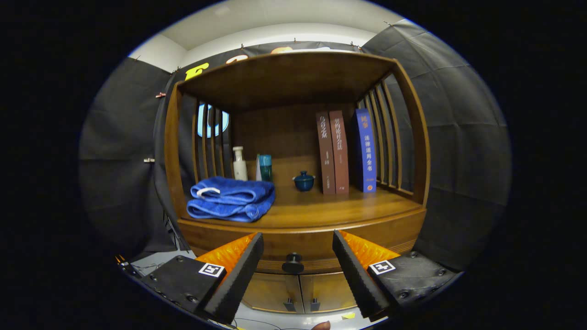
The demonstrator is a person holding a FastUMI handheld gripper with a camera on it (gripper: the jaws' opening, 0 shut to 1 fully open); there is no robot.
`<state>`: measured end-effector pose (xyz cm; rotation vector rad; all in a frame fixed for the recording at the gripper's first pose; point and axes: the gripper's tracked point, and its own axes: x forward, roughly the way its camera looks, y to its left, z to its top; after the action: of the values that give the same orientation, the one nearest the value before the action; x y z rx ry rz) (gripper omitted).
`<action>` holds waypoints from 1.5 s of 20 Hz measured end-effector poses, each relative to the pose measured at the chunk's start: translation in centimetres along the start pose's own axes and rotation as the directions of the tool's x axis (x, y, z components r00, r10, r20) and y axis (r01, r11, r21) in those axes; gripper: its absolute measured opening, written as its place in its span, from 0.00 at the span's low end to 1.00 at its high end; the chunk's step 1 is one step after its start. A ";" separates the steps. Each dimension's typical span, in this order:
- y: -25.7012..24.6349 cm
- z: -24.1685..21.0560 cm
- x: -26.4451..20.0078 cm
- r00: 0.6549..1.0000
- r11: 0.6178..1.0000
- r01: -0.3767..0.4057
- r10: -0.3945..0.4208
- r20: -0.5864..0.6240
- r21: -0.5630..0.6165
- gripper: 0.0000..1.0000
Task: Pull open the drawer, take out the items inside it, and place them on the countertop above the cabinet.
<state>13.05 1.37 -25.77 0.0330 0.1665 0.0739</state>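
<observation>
Tongs [297,256] spread wide apart, the shut drawer's dark knob [292,263] sitting between their fingers, untouched.

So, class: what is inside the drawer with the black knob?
The drawer is closed, contents hidden. Only its front and black knob show, between the open tool's fingers.

Drawer [293,250] interior hidden behind its shut front; book [365,151] lettering unreadable.

Three books [345,152]; two bottles [239,163]; one folded blue towel [231,198]; one lidded pot [304,181].
</observation>
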 end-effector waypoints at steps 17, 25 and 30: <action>-0.1 -7.9 7.2 0.990 0.998 0.047 -0.043 -0.132 0.029 0.53; -0.2 -9.2 6.9 0.985 0.998 0.052 -0.055 -0.166 -0.022 0.53; -0.3 -9.1 6.6 0.992 0.996 0.031 -0.041 -0.121 -0.081 0.35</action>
<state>18.01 1.86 -35.81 -0.0536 0.2863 0.0462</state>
